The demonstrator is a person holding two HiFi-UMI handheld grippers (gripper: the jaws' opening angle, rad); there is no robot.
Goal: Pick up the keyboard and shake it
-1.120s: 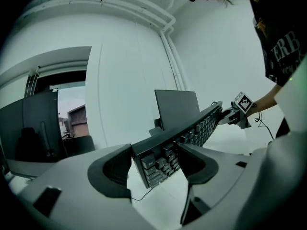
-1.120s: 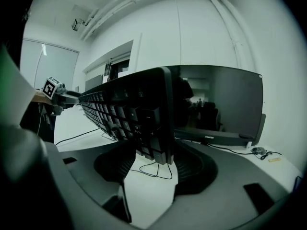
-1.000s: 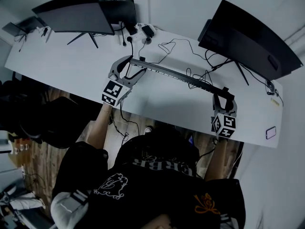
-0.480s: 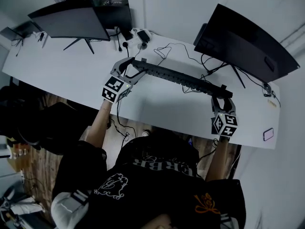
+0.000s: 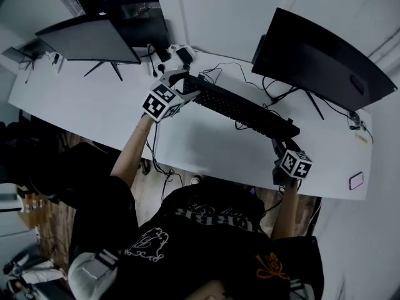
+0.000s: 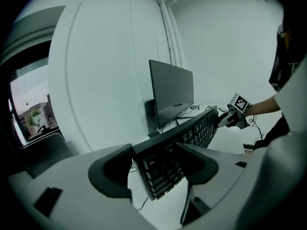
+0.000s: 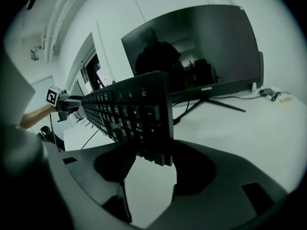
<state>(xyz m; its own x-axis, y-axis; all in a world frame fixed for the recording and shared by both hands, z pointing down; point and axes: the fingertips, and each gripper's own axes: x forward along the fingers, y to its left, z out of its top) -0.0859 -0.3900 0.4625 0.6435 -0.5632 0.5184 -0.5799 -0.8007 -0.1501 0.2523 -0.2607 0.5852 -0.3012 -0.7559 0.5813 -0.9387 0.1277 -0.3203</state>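
Nearby, a monitor (image 5: 325,52) and cables (image 5: 234,63) flank the tilted keyboard (image 5: 244,108).

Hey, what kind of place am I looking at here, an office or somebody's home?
Most likely an office or lab workstation, though a home setup can't be ruled out. A long white desk carries a monitor and a second monitor, and a black keyboard is lifted over it.
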